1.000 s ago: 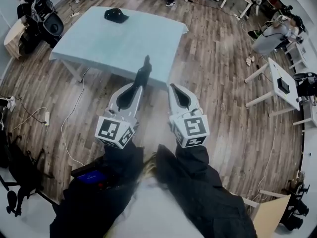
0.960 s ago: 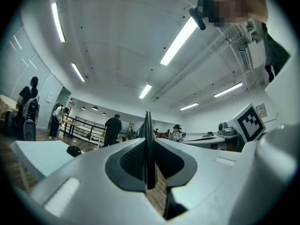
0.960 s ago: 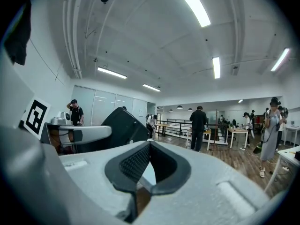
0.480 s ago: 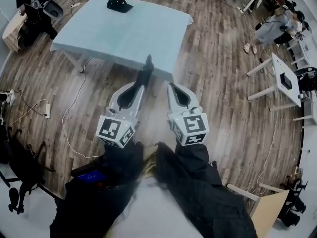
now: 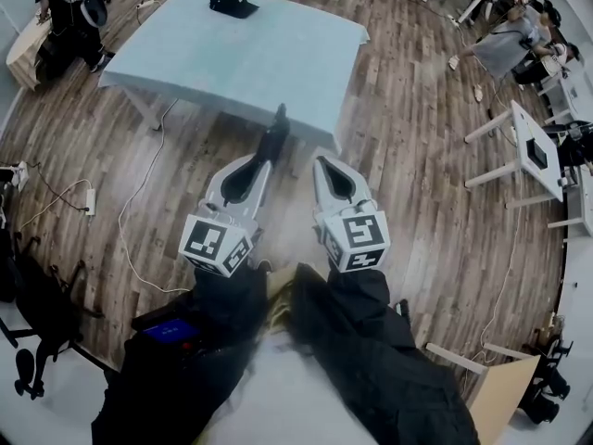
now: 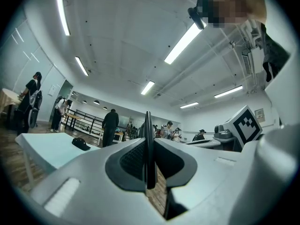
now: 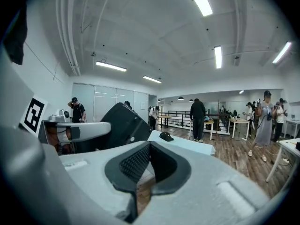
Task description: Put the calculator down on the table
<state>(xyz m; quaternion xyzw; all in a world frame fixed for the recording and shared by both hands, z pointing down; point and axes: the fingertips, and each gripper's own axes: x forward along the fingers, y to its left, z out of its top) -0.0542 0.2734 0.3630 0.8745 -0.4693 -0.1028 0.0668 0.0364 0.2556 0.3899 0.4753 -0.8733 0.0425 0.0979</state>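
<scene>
Left claw [image 5: 265, 162] clenched on calculator [image 5: 275, 130], held edge-up near desk [image 5: 241, 63] edge; right claw [image 5: 323, 163] pressed together, empty, alongside.

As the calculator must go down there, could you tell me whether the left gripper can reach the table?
Likely yes: the left gripper, shut on the calculator, faces the table with only open floor between; the cap lies far back.

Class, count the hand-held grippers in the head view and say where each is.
2. The left gripper, left of centre, is shut on the dark calculator; the right gripper, just right of it, is shut and empty. None seems hidden.
</scene>
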